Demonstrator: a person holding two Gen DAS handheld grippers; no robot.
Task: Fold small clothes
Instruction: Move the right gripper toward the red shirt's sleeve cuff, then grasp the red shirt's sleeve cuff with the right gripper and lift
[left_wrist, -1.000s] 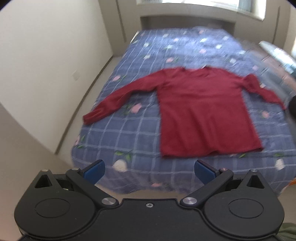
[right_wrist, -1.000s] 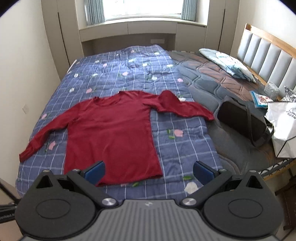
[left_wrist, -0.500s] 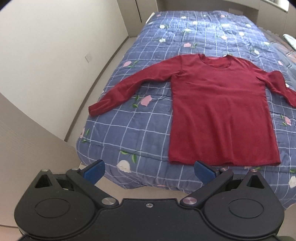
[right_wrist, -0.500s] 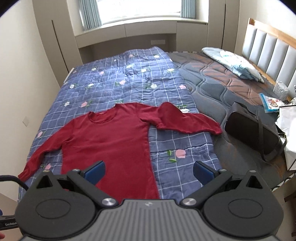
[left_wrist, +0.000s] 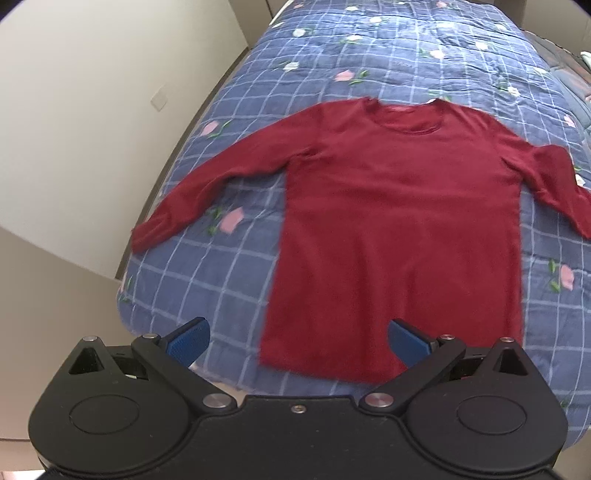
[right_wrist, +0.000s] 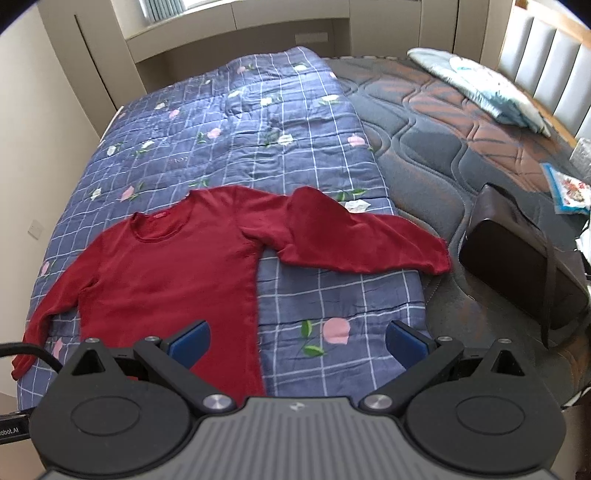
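A dark red long-sleeved sweater (left_wrist: 399, 229) lies flat, front up, on a blue checked quilt (left_wrist: 229, 295), collar away from me. Its left sleeve (left_wrist: 221, 184) stretches out toward the bed's left edge. Its right sleeve (right_wrist: 362, 240) is bent and runs to the quilt's right edge. My left gripper (left_wrist: 297, 341) is open and empty, above the hem's left corner. My right gripper (right_wrist: 297, 341) is open and empty, above the sweater's (right_wrist: 170, 273) lower right side.
A white wall (left_wrist: 74, 110) runs close along the bed's left side. Bare dark mattress (right_wrist: 443, 122) lies right of the quilt, with a dark bag (right_wrist: 517, 258), a pillow (right_wrist: 480, 85) and a small packet (right_wrist: 569, 188). A padded headboard (right_wrist: 546, 55) stands at far right.
Both grippers have moved forward and down toward the sweater, which now looks larger in both views. Both stay open and empty. The sweater has not moved.
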